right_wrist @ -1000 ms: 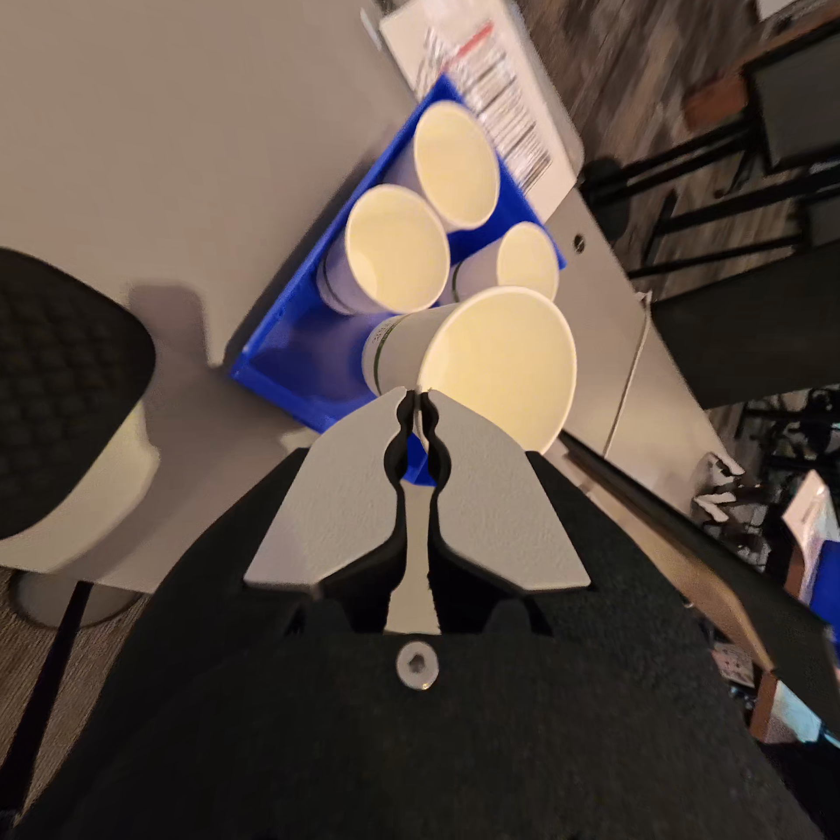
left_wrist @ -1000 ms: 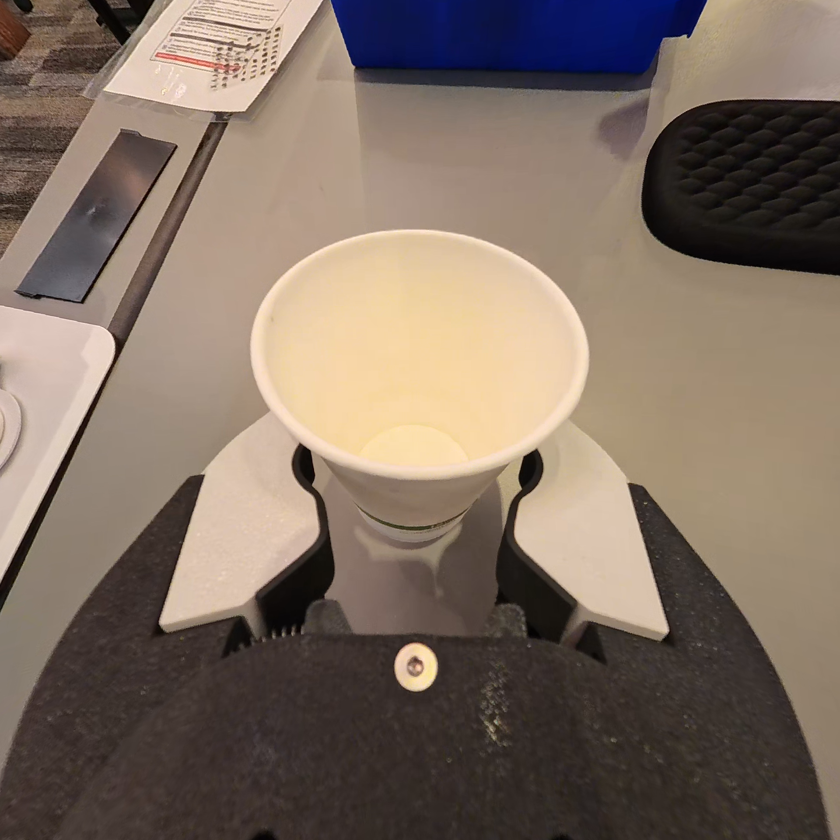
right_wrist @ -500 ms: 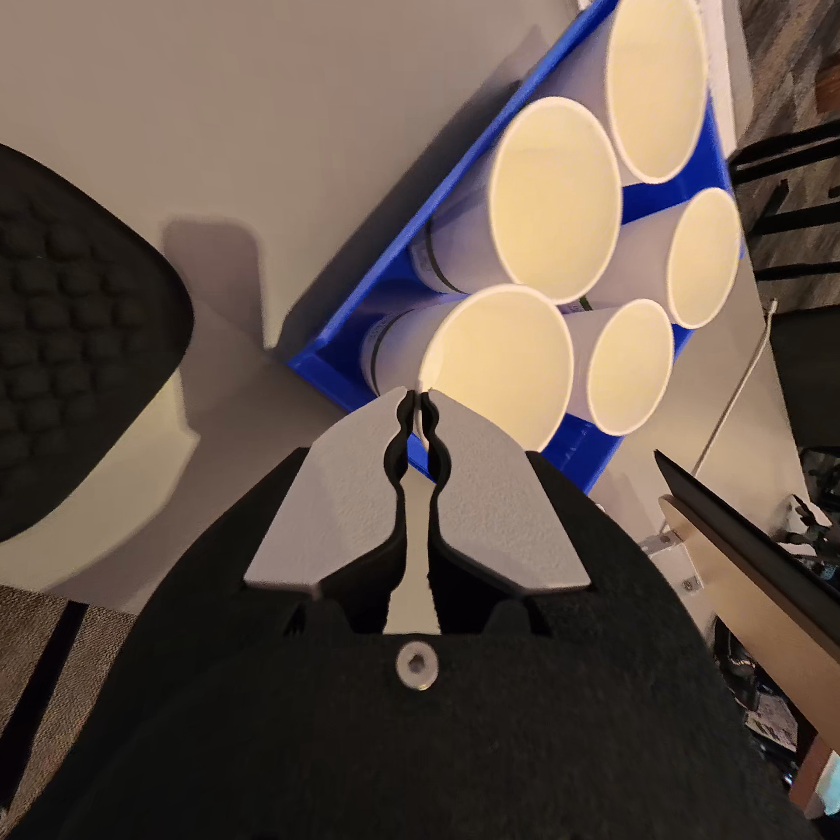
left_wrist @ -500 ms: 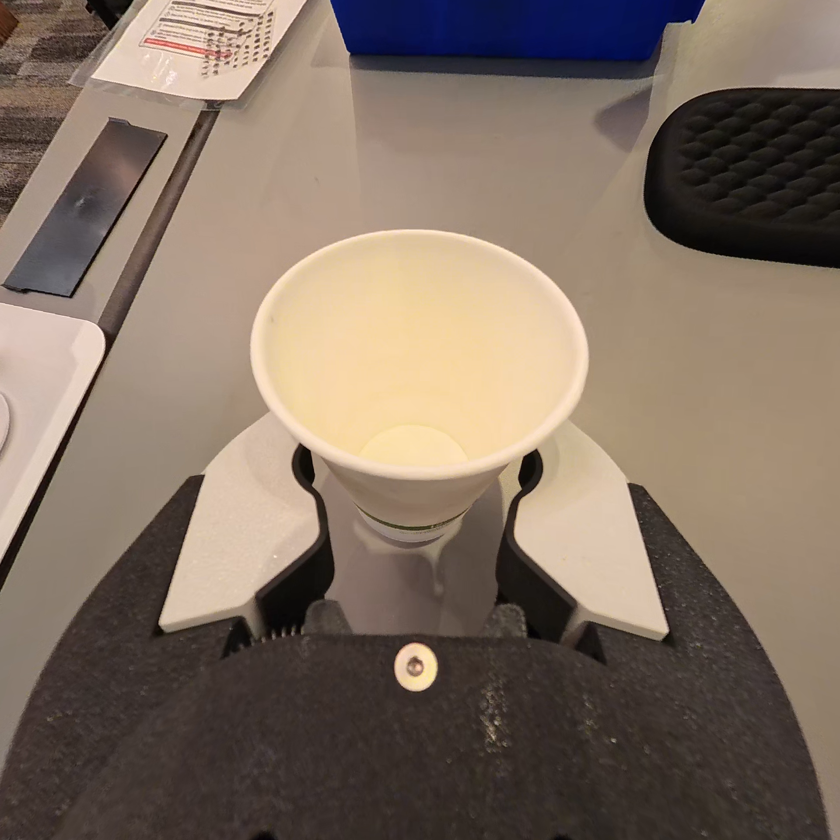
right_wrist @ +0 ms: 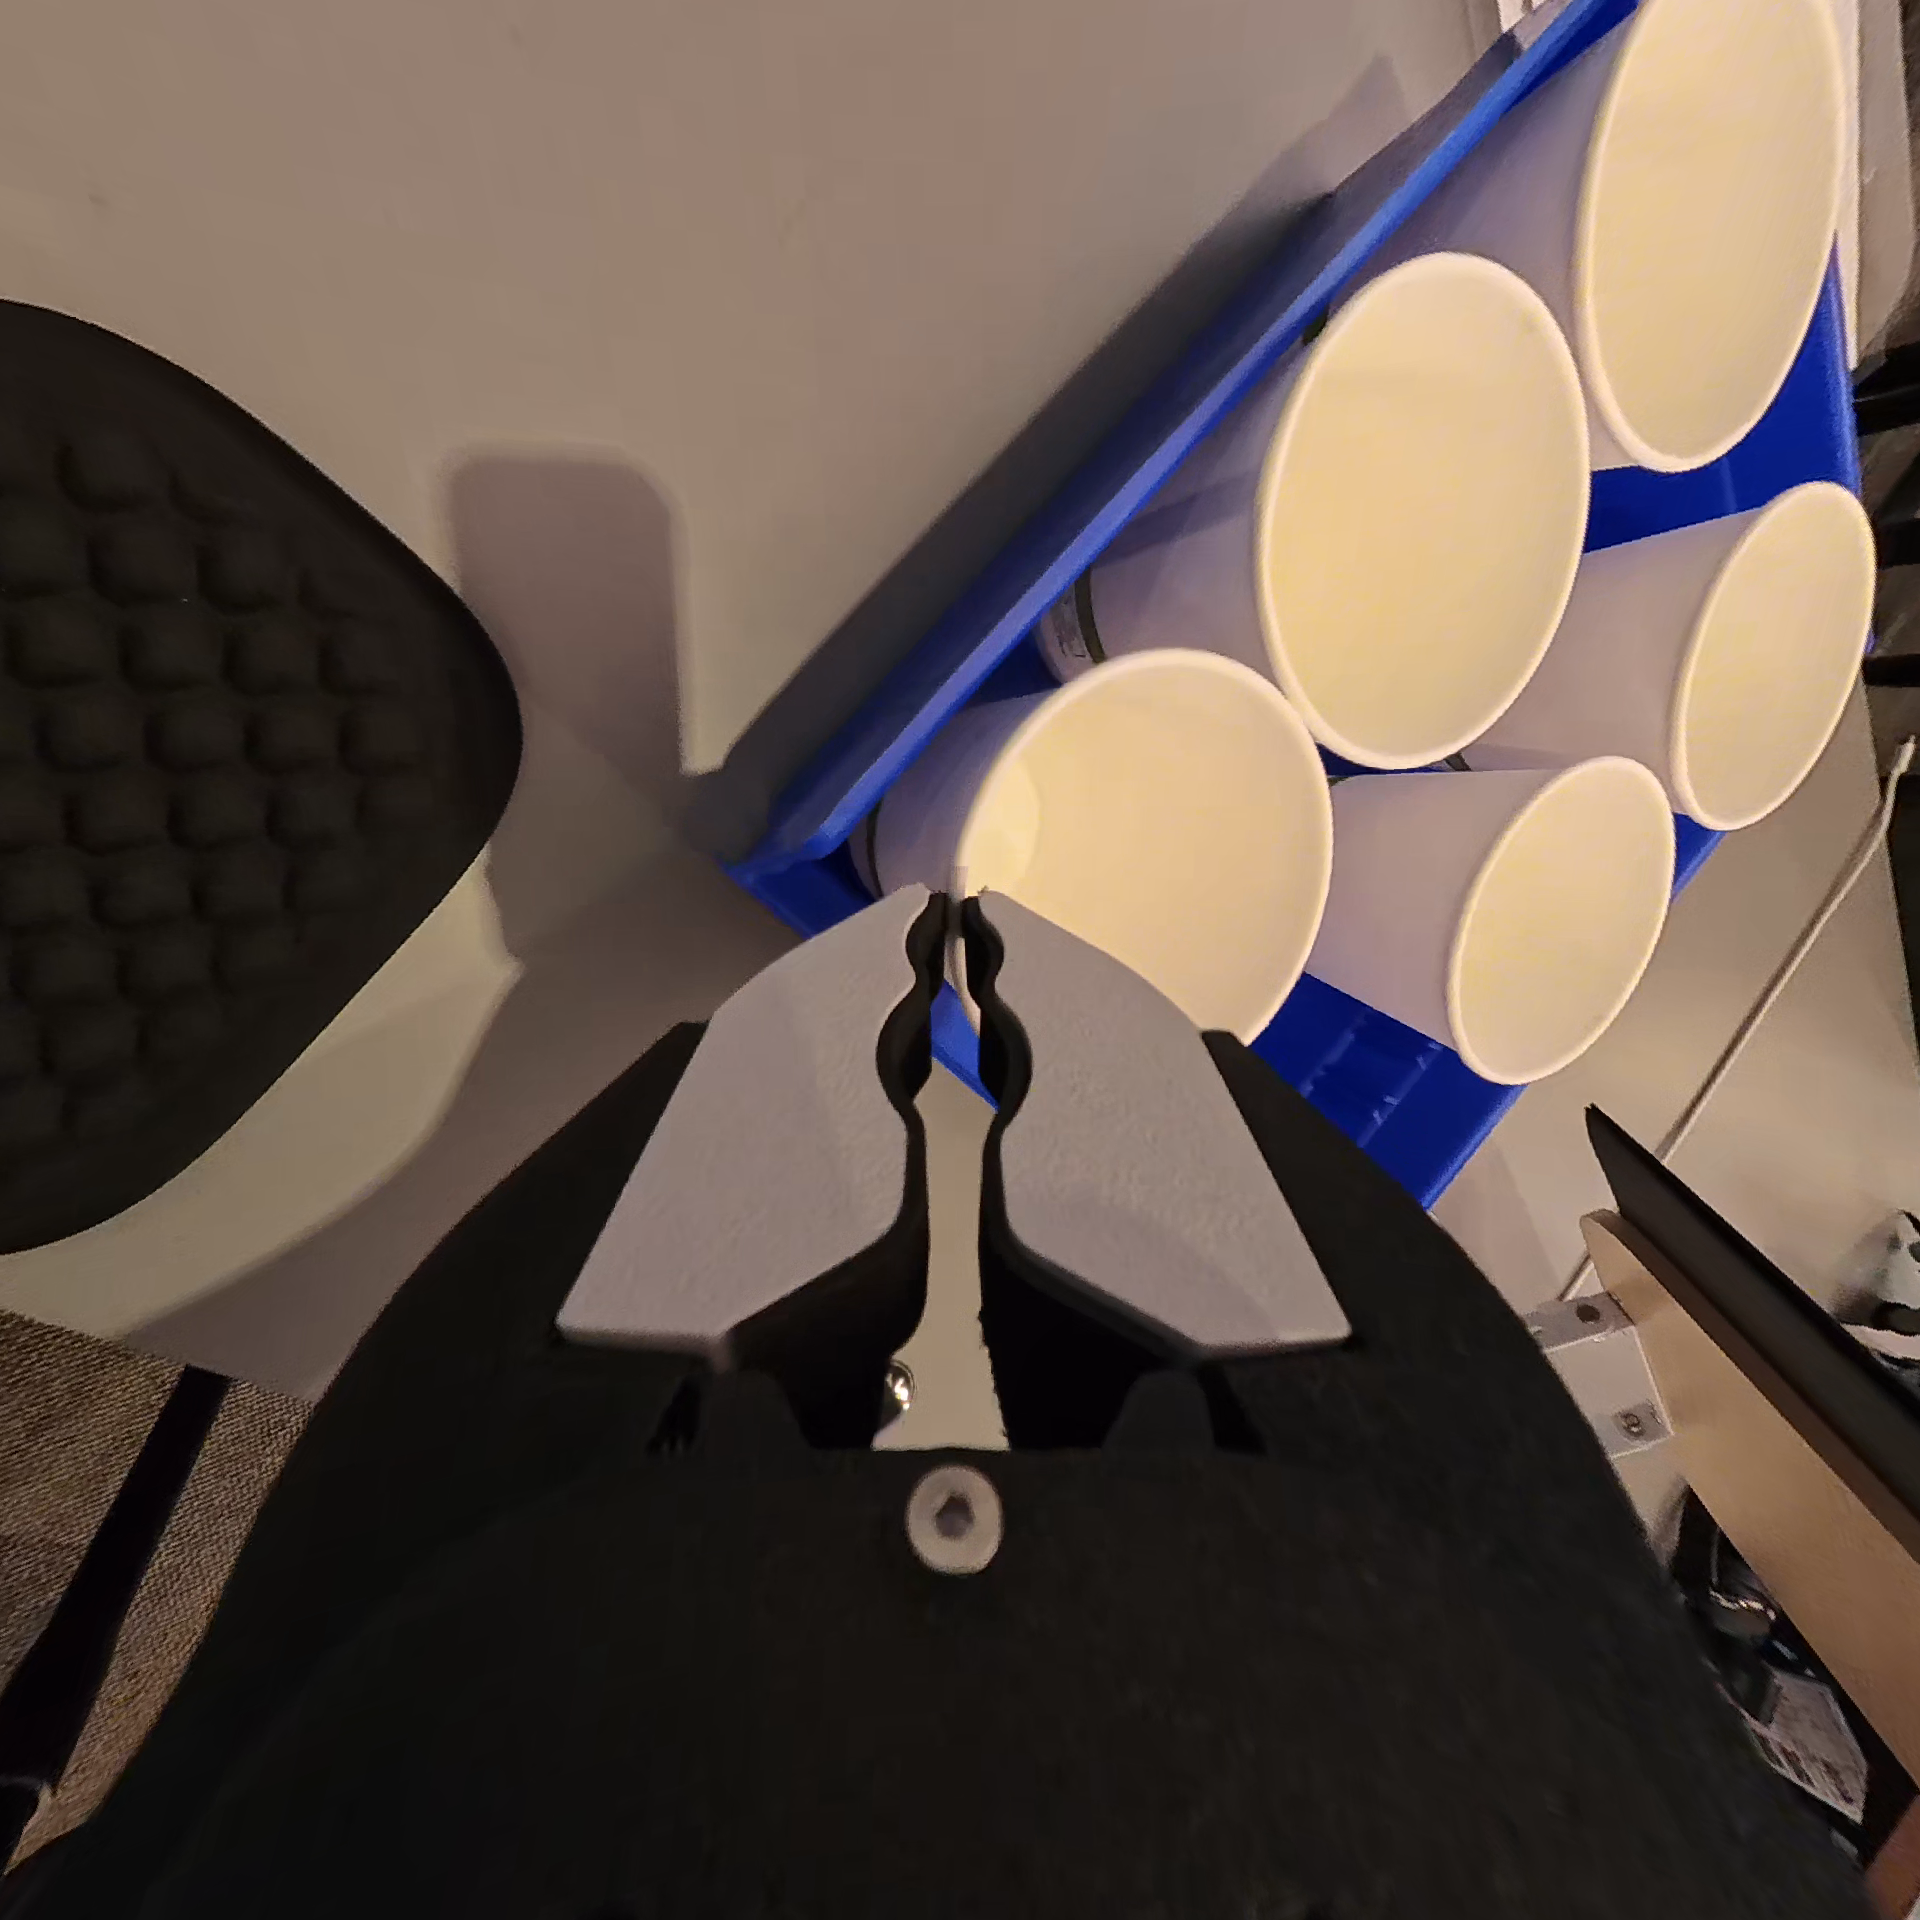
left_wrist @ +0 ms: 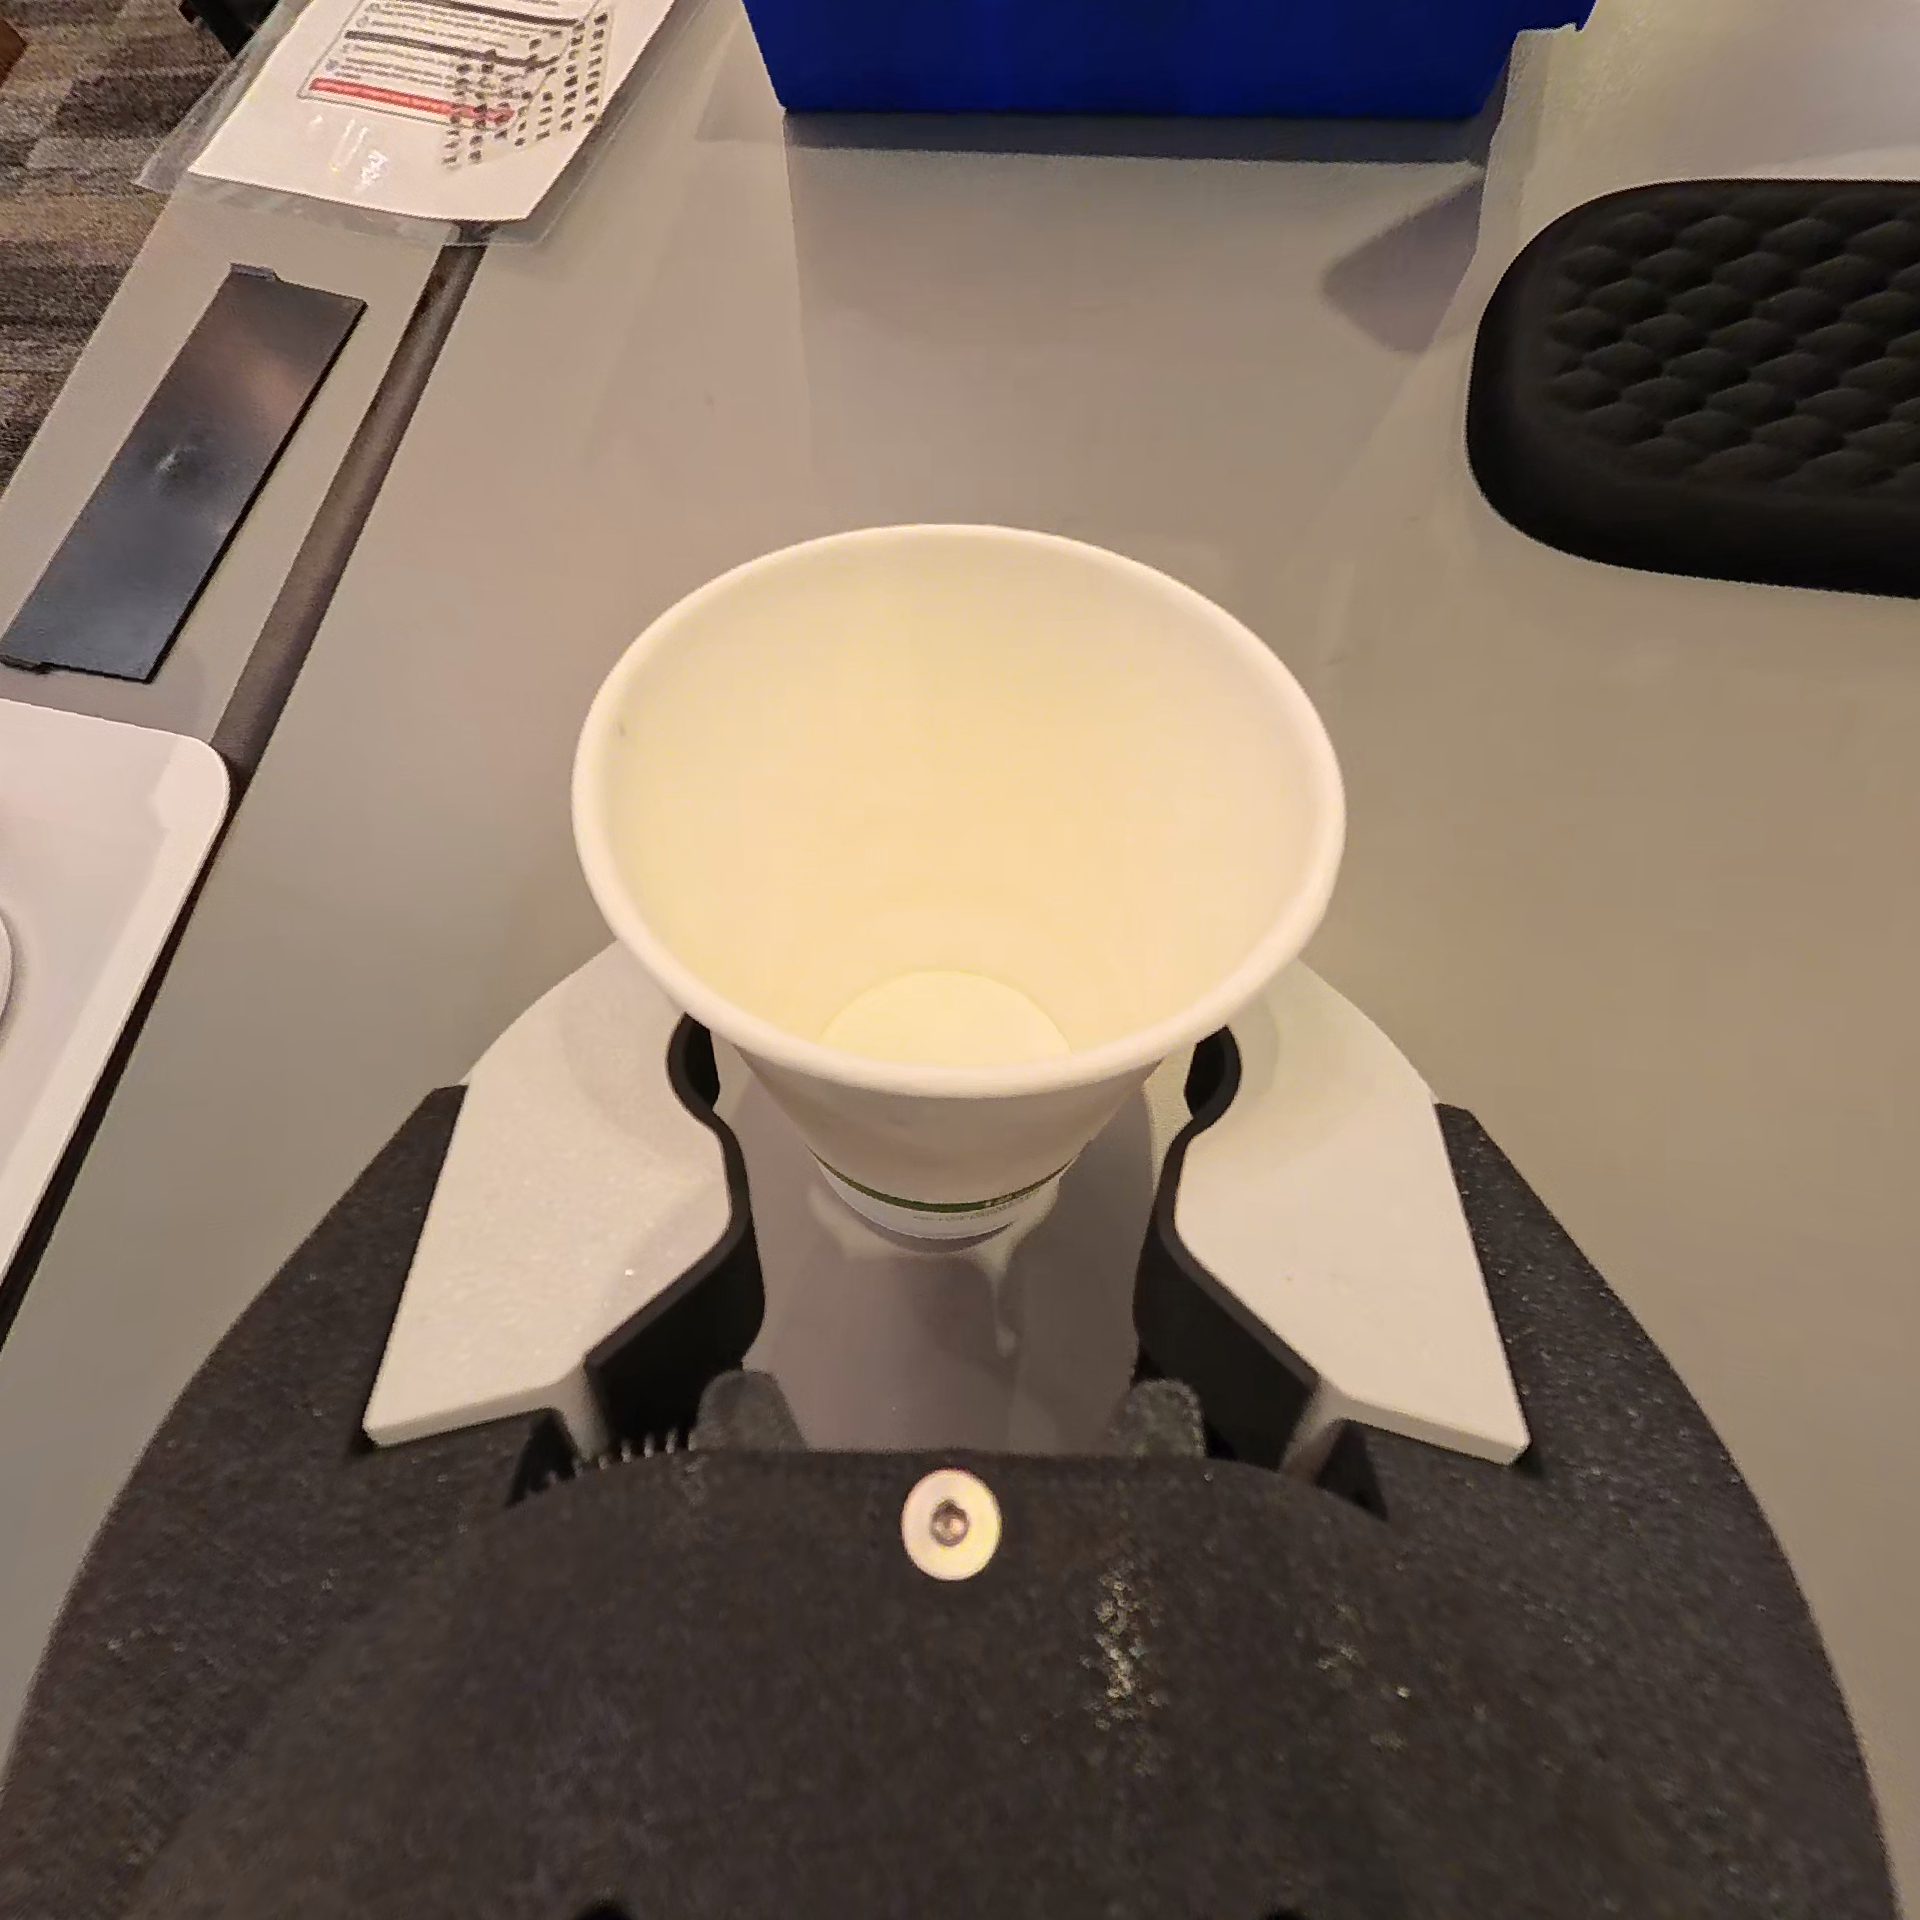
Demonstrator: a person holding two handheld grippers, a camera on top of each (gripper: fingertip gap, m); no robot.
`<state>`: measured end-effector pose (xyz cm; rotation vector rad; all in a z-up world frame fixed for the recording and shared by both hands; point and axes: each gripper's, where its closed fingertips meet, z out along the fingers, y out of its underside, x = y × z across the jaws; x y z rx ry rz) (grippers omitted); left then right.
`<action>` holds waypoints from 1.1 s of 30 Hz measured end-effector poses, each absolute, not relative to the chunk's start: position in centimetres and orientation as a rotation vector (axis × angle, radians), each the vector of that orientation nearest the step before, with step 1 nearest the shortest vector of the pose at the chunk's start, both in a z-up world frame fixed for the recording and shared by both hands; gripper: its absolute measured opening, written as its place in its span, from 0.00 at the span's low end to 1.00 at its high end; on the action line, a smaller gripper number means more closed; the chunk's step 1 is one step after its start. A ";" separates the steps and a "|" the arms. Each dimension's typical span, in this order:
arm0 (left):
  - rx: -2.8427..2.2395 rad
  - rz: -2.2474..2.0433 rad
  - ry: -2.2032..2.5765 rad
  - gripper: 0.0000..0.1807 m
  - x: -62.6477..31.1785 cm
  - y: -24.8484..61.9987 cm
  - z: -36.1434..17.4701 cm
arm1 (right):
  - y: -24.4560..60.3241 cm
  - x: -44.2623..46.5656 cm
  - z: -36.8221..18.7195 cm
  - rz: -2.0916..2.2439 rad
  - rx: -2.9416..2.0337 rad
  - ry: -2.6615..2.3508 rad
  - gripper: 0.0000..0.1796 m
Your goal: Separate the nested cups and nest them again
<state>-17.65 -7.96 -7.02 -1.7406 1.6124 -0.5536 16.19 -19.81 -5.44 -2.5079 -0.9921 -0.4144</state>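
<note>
L claw [left_wrist: 956, 1049]: wide open, fingers [left_wrist: 582, 1195] either side of a white paper cup [left_wrist: 956, 831]. Cup stands upright on the grey surface [left_wrist: 935, 364], mouth up, inside bare; green band near its base. Small gaps show btwn cup wall and both black inner pads, so no grip on it; can't tell if the tips touch the cup under the rim.

Far end of the surface: blue bin [left_wrist: 1132, 52]. Far L: printed sheet in a clear sleeve [left_wrist: 416, 94], w/ a flat black strip [left_wrist: 187, 478] nearer on the L edge and a white tray corner [left_wrist: 94, 862] nearer still. Far R: black dimpled pad [left_wrist: 1704, 384].

R claw [right_wrist: 954, 904]: nearly closed, pinching the rim of a second white cup [right_wrist: 1153, 831] at its near-L edge. That cup is tilted, mouth toward the camera, at the near corner of the blue bin [right_wrist: 1039, 582]. Four more white cups [right_wrist: 1423, 509] sit in the bin beyond it, packed close, rims touching or almost. Black dimpled pad [right_wrist: 208, 727] lies L of the bin, apart from it.
</note>
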 end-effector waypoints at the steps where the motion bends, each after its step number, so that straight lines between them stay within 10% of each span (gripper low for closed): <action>1: -1.740 -0.553 1.613 0.49 -17.7 -8.0 -7.0 | -19.8 16.3 -5.3 -0.427 -2.503 -0.991 0.03; 18: -1.703 -0.569 1.623 0.49 -17.2 -8.9 -6.3 | -16.4 -13.7 1.3 -0.033 -1.783 -1.624 0.11; 33: -1.665 -0.644 1.662 0.50 -16.7 -10.4 -5.7 | -14.3 -17.7 -2.2 0.065 -1.769 -1.713 0.01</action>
